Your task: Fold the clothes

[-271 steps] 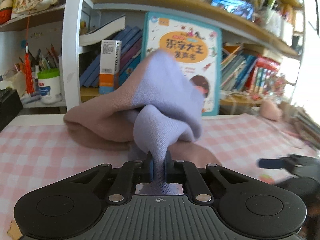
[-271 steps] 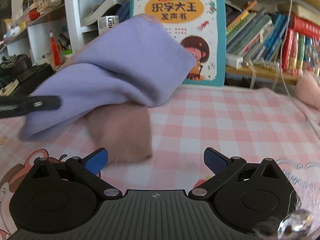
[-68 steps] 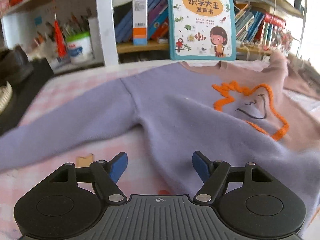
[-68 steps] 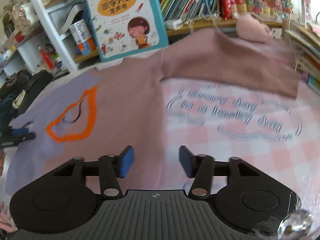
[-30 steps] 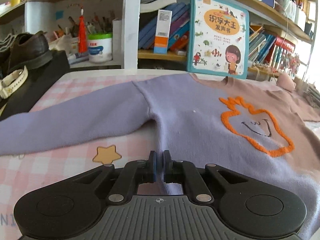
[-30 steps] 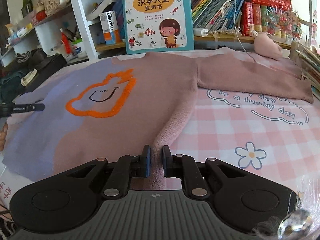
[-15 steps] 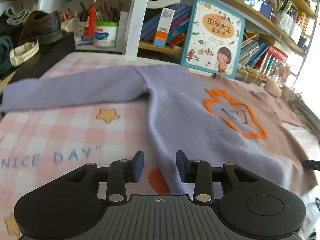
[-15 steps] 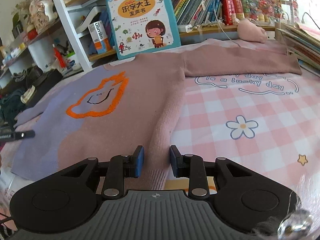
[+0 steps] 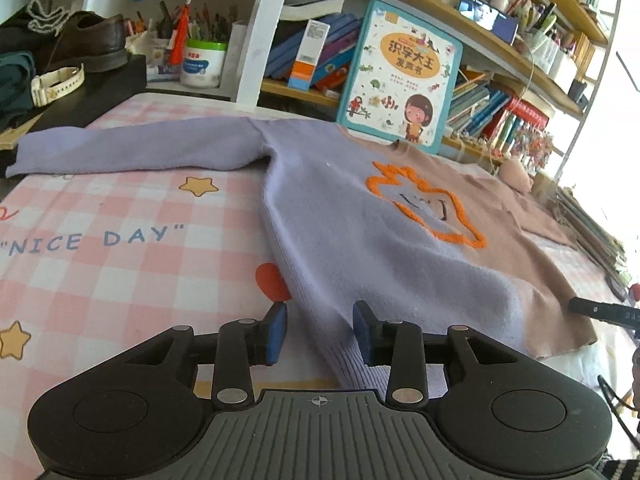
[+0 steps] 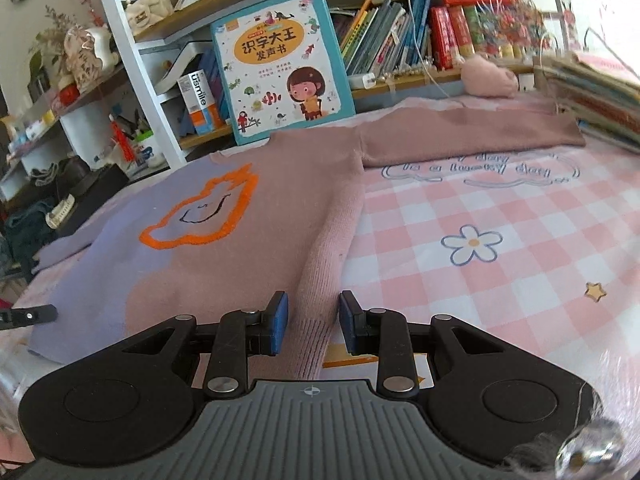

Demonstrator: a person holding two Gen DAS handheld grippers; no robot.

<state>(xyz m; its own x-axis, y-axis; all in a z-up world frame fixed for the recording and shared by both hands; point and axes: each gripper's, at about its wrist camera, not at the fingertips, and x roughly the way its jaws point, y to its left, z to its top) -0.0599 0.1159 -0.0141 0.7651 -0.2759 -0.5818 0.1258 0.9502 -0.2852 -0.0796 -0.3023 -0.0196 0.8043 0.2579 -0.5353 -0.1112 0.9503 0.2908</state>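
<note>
Lilac-and-pink sweater [image 9: 384,216] spread flat on checked table [image 9: 100,264], front up, sleeves outstretched sideways. Left gripper [image 9: 320,330] released at lilac hem corner; right gripper [image 10: 312,326] released at pink hem corner. Hem lies between both fingers.

Left claw [image 9: 320,330], right claw [image 10: 311,326]: black linkages, blue pads, silver rivets, ribbed grey housing.
</note>
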